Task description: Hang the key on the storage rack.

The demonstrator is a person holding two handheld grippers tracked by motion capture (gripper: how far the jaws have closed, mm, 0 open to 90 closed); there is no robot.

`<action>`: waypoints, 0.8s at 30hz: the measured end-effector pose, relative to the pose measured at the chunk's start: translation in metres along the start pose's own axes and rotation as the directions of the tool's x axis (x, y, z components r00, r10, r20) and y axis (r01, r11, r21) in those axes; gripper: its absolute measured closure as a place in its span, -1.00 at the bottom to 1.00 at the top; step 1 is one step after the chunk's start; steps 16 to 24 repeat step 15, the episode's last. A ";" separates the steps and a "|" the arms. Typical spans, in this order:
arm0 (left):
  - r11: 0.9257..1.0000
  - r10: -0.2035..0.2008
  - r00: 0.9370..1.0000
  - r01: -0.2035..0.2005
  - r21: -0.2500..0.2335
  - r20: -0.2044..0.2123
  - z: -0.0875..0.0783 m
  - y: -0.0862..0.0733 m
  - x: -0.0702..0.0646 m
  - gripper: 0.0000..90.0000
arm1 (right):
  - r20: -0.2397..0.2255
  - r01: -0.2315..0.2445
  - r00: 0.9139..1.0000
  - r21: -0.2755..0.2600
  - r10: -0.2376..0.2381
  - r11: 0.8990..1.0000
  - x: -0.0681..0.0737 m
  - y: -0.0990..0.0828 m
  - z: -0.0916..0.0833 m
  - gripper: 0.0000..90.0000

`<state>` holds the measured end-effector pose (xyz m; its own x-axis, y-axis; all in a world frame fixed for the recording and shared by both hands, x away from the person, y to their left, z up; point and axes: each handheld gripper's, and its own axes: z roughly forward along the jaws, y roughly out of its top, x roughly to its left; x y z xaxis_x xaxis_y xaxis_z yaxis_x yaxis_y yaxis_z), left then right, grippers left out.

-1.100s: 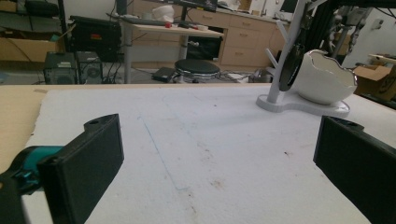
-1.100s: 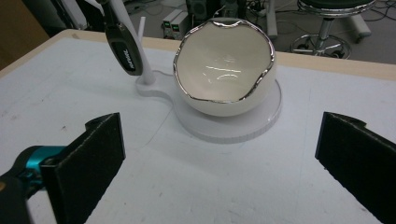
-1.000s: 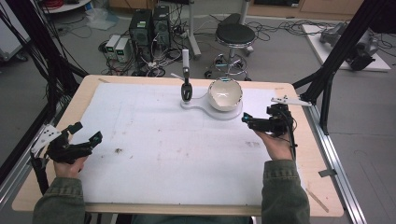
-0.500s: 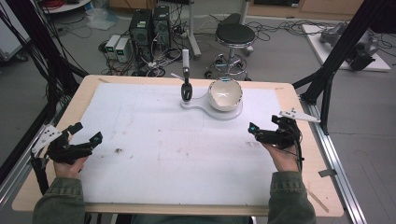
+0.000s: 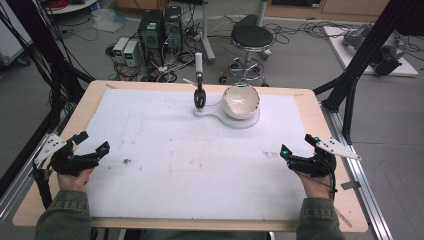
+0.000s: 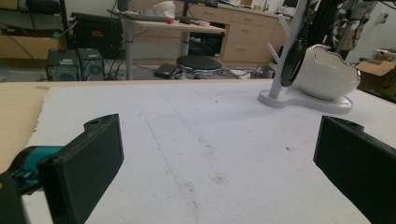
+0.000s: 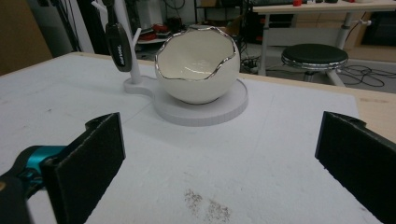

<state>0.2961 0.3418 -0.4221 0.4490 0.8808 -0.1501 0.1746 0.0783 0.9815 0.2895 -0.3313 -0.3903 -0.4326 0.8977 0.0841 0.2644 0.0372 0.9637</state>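
Note:
A white eggshell-shaped bowl with a silver rim sits on a white stand base at the back middle of the table. From the stand's branched post hangs a small black object. My left gripper rests open at the near left, holding nothing. At the near right my right gripper is open too, well short of the bowl. The right gripper view has the bowl and the black object ahead between its jaws. The left gripper view places the bowl far right.
A white mat with a few brown stains covers most of the wooden table. Black frame posts rise at both sides. Beyond the far edge stand a stool and computer boxes on the floor.
My right gripper has drawn back from near the bowl toward the near right of the table. The left gripper has stayed put.

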 end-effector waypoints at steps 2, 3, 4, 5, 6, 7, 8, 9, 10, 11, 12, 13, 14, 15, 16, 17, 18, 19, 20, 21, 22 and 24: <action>1.000 0.000 1.000 0.000 0.000 -0.004 0.000 0.000 -0.001 -0.96 | 0.001 -0.001 1.000 -0.011 0.001 1.000 -0.002 -0.007 -0.002 -0.99; 1.000 0.000 1.000 0.000 0.000 -0.004 0.000 0.000 -0.001 -0.96 | 0.003 -0.002 1.000 -0.021 0.002 1.000 -0.004 -0.010 -0.002 -0.99; 1.000 0.002 1.000 -0.002 0.001 -0.001 -0.001 -0.001 -0.002 -0.96 | 0.003 -0.002 1.000 -0.021 0.002 1.000 -0.004 -0.010 -0.002 -0.99; 1.000 0.007 1.000 -0.006 0.005 -0.002 -0.001 -0.001 -0.002 -0.96 | 0.015 -0.012 1.000 -0.041 0.012 0.999 -0.006 -0.019 -0.003 -0.99; 1.000 0.006 1.000 -0.006 0.006 -0.004 -0.001 -0.001 -0.002 -0.96 | 0.024 -0.018 1.000 -0.056 0.020 0.998 -0.007 -0.023 -0.004 -0.98; 1.000 0.006 1.000 -0.006 0.005 -0.005 -0.001 -0.001 -0.002 -0.96 | 0.033 -0.023 0.999 -0.053 0.024 0.998 -0.008 -0.026 -0.004 -0.98; 1.000 0.008 1.000 -0.008 0.005 -0.005 -0.001 -0.001 -0.002 -0.96 | 0.039 -0.020 0.999 -0.042 0.022 0.999 -0.009 -0.026 -0.004 -0.99; 1.000 0.010 1.000 -0.010 0.004 -0.006 -0.001 -0.001 -0.002 -0.96 | 0.044 -0.023 0.999 -0.048 0.025 0.999 -0.010 -0.025 -0.005 -0.99; 1.000 0.011 1.000 -0.011 0.006 -0.007 -0.001 -0.001 -0.002 -0.96 | 0.044 -0.023 0.999 -0.048 0.025 0.999 -0.010 -0.025 -0.005 -0.99; 1.000 0.009 1.000 -0.009 0.007 -0.007 0.000 -0.001 -0.002 -0.96 | 0.047 -0.037 0.998 -0.082 0.041 0.996 -0.011 -0.023 -0.009 -0.99; 1.000 0.013 1.000 -0.013 0.007 -0.010 0.000 -0.001 -0.003 -0.96 | 0.048 -0.040 0.998 -0.093 0.045 0.995 -0.012 -0.022 -0.011 -0.99; 1.000 0.013 1.000 -0.013 0.007 -0.010 0.000 -0.001 -0.003 -0.96 | 0.048 -0.040 0.998 -0.093 0.045 0.995 -0.012 -0.022 -0.011 -0.99; 1.000 0.018 1.000 -0.018 0.010 -0.010 0.000 -0.001 -0.003 -0.96 | 0.045 -0.044 0.998 -0.103 0.048 0.994 -0.012 -0.021 -0.012 -0.98; 1.000 0.020 1.000 -0.020 0.014 -0.010 0.000 -0.001 -0.003 -0.96 | 0.042 -0.050 0.998 -0.102 0.054 0.994 -0.013 -0.021 -0.013 -0.99; 1.000 0.020 1.000 -0.020 0.014 -0.010 0.000 -0.001 -0.003 -0.96 | 0.042 -0.050 0.998 -0.102 0.054 0.994 -0.013 -0.021 -0.013 -0.99; 1.000 0.020 1.000 -0.020 0.014 -0.010 0.000 -0.001 -0.003 -0.96 | 0.042 -0.050 0.998 -0.102 0.054 0.994 -0.013 -0.021 -0.013 -0.99; 1.000 0.020 1.000 -0.020 0.014 -0.010 0.000 -0.001 -0.003 -0.96 | 0.042 -0.050 0.998 -0.102 0.054 0.994 -0.013 -0.021 -0.013 -0.99; 1.000 0.020 1.000 -0.020 0.014 -0.010 0.000 -0.001 -0.003 -0.96 | 0.042 -0.050 0.998 -0.102 0.054 0.994 -0.013 -0.021 -0.013 -0.99; 1.000 0.020 1.000 -0.020 0.014 -0.010 0.000 -0.001 -0.003 -0.96 | 0.042 -0.050 0.998 -0.102 0.054 0.994 -0.013 -0.021 -0.013 -0.99; 1.000 0.020 1.000 -0.020 0.014 -0.010 0.000 -0.001 -0.003 -0.96 | 0.042 -0.050 0.998 -0.102 0.054 0.994 -0.013 -0.021 -0.013 -0.99; 1.000 0.020 1.000 -0.020 0.014 -0.010 0.000 -0.001 -0.003 -0.96 | 0.042 -0.050 0.998 -0.102 0.054 0.994 -0.013 -0.021 -0.013 -0.99; 1.000 0.020 1.000 -0.020 0.014 -0.010 0.000 -0.001 -0.003 -0.96 | 0.042 -0.050 0.998 -0.102 0.054 0.994 -0.013 -0.021 -0.013 -0.99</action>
